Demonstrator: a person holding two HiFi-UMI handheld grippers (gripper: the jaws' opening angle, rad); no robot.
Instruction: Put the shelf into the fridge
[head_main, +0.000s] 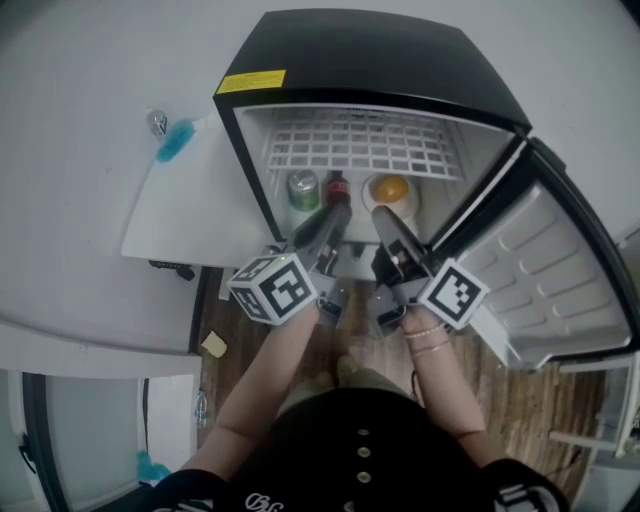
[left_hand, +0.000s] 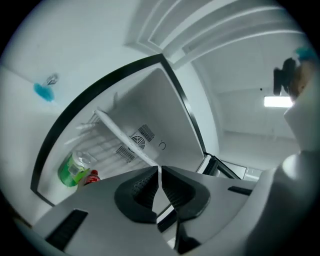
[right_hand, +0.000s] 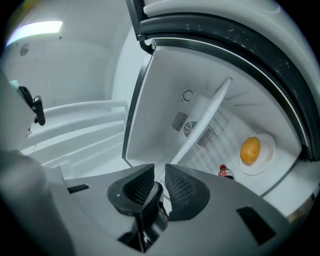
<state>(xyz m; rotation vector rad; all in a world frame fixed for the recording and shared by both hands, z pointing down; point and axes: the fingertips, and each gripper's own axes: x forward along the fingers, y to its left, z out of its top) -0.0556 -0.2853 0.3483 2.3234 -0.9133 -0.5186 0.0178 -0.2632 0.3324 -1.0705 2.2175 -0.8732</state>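
Your left hand-held gripper (head_main: 338, 212) (left_hand: 159, 172) hovers at the mouth of the open fridge (head_main: 360, 60), its jaws a hairline apart with nothing between them. Beyond it, the white wire shelf (head_main: 360, 140) (left_hand: 122, 135) (right_hand: 207, 117) sits inside the fridge, high in the compartment. Below the shelf stand a green can (head_main: 303, 188) (left_hand: 72, 169), a red-capped bottle (head_main: 336, 186) (right_hand: 226, 172) just beside it, then an orange (head_main: 391, 188) (right_hand: 250, 149) on a plate (right_hand: 272, 142). Your right hand-held gripper (head_main: 380, 215) (right_hand: 160, 177) is just beside the left one, jaws slightly apart and empty. The door (head_main: 560, 270) stands wide open at the right.
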